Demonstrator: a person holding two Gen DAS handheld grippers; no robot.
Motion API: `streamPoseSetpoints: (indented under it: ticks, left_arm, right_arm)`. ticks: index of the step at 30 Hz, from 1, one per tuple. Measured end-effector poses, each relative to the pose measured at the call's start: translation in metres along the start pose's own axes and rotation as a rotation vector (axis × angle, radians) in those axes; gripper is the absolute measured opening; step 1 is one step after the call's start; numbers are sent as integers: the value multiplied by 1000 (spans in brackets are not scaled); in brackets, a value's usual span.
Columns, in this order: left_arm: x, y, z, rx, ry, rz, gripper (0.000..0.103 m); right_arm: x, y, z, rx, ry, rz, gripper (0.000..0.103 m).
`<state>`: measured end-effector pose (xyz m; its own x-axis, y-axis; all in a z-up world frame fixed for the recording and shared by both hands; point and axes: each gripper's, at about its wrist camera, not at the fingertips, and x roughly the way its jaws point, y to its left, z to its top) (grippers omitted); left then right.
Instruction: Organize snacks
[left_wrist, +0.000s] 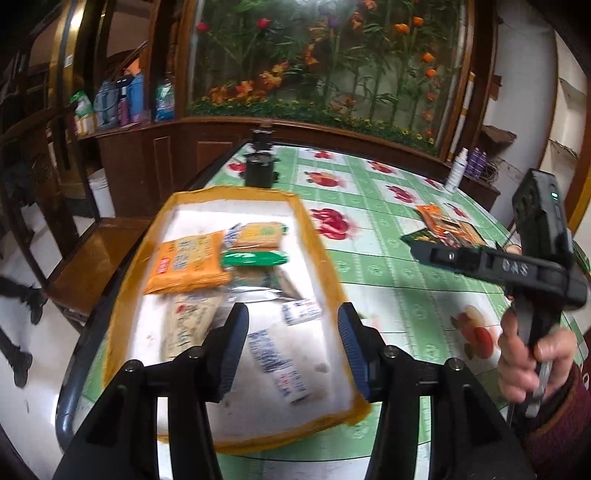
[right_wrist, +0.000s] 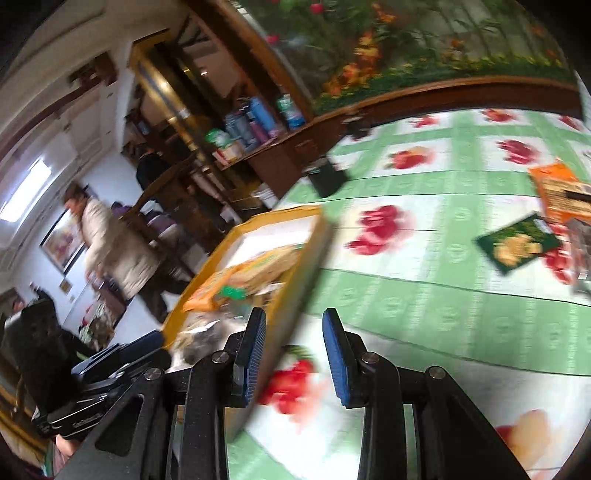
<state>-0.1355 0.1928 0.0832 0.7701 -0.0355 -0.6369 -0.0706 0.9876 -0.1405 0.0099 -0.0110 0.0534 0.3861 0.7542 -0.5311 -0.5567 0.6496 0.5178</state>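
Both jaws are partly open and hold nothing. The left gripper (left_wrist: 291, 350) hangs over the near end of the tray (left_wrist: 317, 236), which sits on the left side of the desk (left_wrist: 388, 280). Inside the tray lie an orange packet (left_wrist: 188, 264), a green packet (left_wrist: 255, 258) and a few pale ones.

The right gripper (right_wrist: 293, 354) hangs over the bare cloth just right of the tray's edge (right_wrist: 295, 266). More snacks wait outside the tray, far off to the right: a dark green packet (right_wrist: 519, 245) and an orange bag (right_wrist: 557, 192), lying flat and close together.

These loose snacks lie ahead and to the right of the right jaws, so the right hand (left_wrist: 532, 354) is nearer to them. The green packet lies turned at a slant, so I think the jaws would need to cross its short side.
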Motion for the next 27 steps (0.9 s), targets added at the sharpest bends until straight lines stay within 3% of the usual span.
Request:
streamPoseSetpoints:
  ticks: [5, 7, 9, 10, 15, 18, 20, 24, 27]
  left_arm:
    - [13, -36, 13, 65, 21, -50, 50]
    - [23, -58, 23, 105, 34, -79, 57]
    - [31, -76, 31, 135, 40, -92, 72]
    - [37, -90, 38, 158, 39, -101, 73]
    - [64, -129, 53, 195, 62, -134, 73]
    - [81, -140, 61, 184, 99, -159, 73]
    - [93, -146, 69, 178, 110, -148, 76]
    - [120, -159, 87, 175, 139, -115, 81]
    - [148, -175, 102, 194, 182, -108, 82]
  right_arm:
    - [-45, -70, 21, 90, -87, -165, 35]
    - [-63, -93, 27, 127, -132, -252, 35]
    - [-84, -121, 33, 179, -180, -367, 44]
    - [-90, -133, 34, 215, -191, -408, 54]
    - [-95, -168, 39, 328, -167, -422, 59]
    - [-80, -169, 46, 310, -128, -469, 63]
    - [-64, -170, 53, 278, -79, -539, 63]
    - [-47, -169, 50, 218, -18, -589, 67]
    - [-49, -176, 46, 248, -18, -567, 64]
